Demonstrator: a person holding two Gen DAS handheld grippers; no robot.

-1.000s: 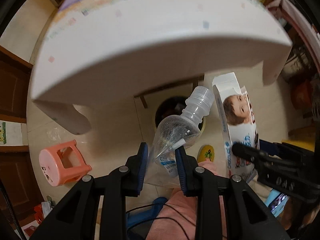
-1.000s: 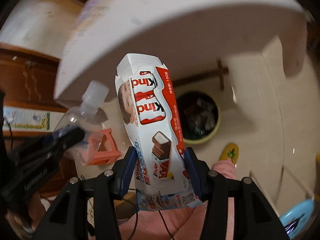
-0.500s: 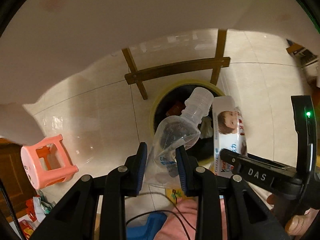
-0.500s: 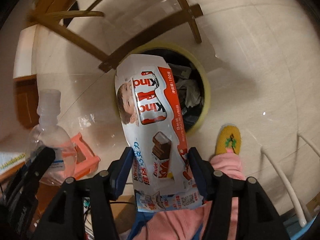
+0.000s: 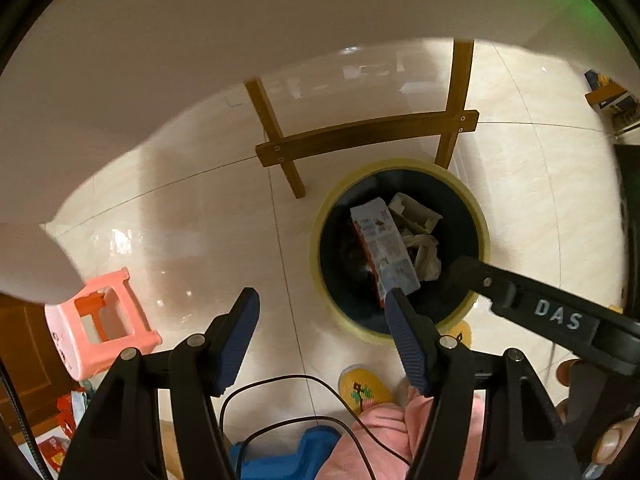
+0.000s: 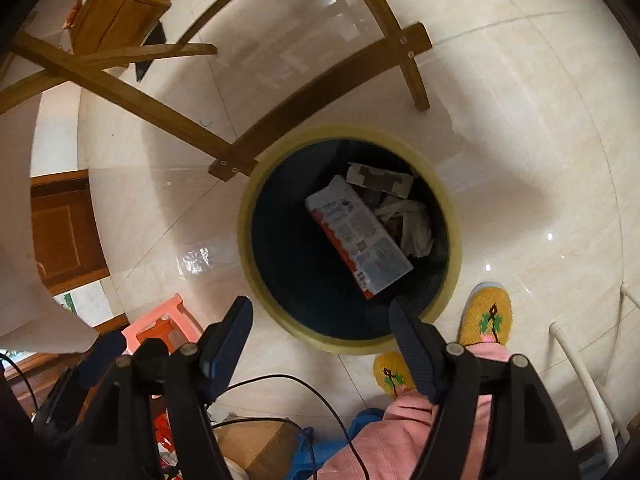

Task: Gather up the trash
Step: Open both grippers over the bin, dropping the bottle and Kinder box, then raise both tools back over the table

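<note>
One carton (image 6: 358, 236) lies tilted in my yellow-rimmed bin (image 6: 246, 216) on crumpled paper (image 6: 412, 224), and above it both my left gripper (image 5: 320, 320) and right gripper (image 6: 320, 326) have their fingers apart, opening, nothing between them, slippers (image 6: 486, 316) beside the bin.

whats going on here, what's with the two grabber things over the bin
A person is collecting trash with a handheld tool in each hand, both aimed down at the yellow-rimmed bin on the floor. The left tool and right tool are opening with nothing between their jaws. A white and red snack carton lies inside the bin beside crumpled paper. No bottle is visible.
</note>
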